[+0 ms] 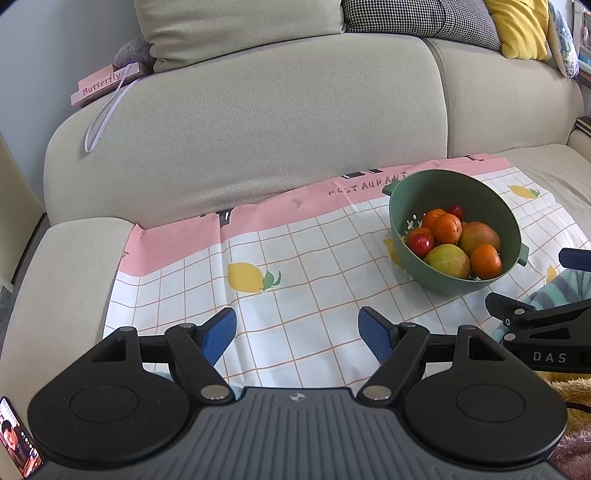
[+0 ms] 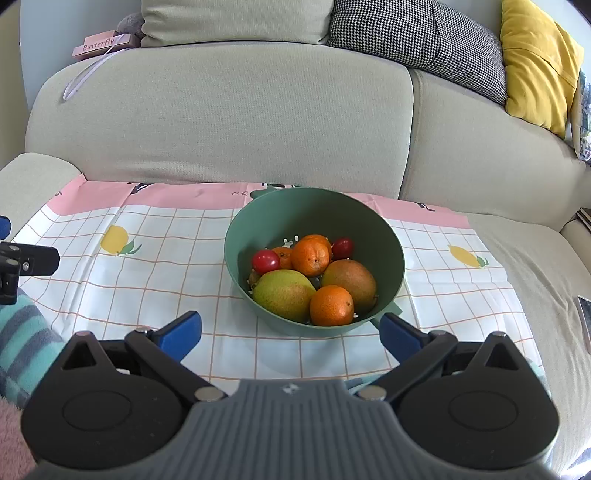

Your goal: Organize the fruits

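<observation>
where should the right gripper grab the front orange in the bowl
Take the front orange across its round middle, coming from above. It lies on top by the near wall of the green bowl, a mango touching its left, so a level approach is blocked.

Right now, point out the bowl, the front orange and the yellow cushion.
bowl point(image 2: 317, 210), right wrist view, inner back wall.
front orange point(image 2: 331, 305), right wrist view, middle of peel.
yellow cushion point(image 2: 535, 70), right wrist view, centre of fabric.

A beige fabric sofa point(image 2: 229, 122) is being shown, its seat being covered by a checked cloth point(image 2: 147, 266) printed with lemons. A houndstooth cushion point(image 2: 417, 33) and a yellow cushion point(image 2: 535, 62) are being propped against the backrest. Daylight is being cast softly across the upholstery.
</observation>
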`<state>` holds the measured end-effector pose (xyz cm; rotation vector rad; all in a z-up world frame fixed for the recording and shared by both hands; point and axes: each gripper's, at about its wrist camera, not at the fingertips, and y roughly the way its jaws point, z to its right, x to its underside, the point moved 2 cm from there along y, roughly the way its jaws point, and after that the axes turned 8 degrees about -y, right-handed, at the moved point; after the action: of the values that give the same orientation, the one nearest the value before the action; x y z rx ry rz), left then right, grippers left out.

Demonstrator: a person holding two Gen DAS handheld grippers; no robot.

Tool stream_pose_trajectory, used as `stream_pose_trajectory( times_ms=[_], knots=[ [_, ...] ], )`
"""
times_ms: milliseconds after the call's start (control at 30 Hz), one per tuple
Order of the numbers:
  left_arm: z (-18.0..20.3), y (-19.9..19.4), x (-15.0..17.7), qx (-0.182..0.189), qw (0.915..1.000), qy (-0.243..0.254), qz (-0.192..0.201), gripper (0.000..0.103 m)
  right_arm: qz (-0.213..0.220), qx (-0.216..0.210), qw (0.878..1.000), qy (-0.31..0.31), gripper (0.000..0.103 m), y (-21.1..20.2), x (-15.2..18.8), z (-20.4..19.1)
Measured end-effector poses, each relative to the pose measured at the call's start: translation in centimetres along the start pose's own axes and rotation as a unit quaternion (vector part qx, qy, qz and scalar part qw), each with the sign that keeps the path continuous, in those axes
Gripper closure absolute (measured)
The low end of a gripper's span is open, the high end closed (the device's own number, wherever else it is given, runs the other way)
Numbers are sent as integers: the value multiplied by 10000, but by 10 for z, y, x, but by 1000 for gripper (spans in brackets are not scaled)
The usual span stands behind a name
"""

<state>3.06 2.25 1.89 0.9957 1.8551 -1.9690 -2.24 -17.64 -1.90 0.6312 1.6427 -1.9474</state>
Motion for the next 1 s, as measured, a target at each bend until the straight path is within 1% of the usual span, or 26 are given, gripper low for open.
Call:
stream_pose_trajectory(
  times_ms=[767,1000],
  knots=[
    [1,-4,0,5,10000,10,20,15,-21,-20,10000,54,4,-2,2,1],
    [0,-9,-2,10,10000,-36,87,15,-23,-30,10000,45,4,-2,2,2]
  ],
)
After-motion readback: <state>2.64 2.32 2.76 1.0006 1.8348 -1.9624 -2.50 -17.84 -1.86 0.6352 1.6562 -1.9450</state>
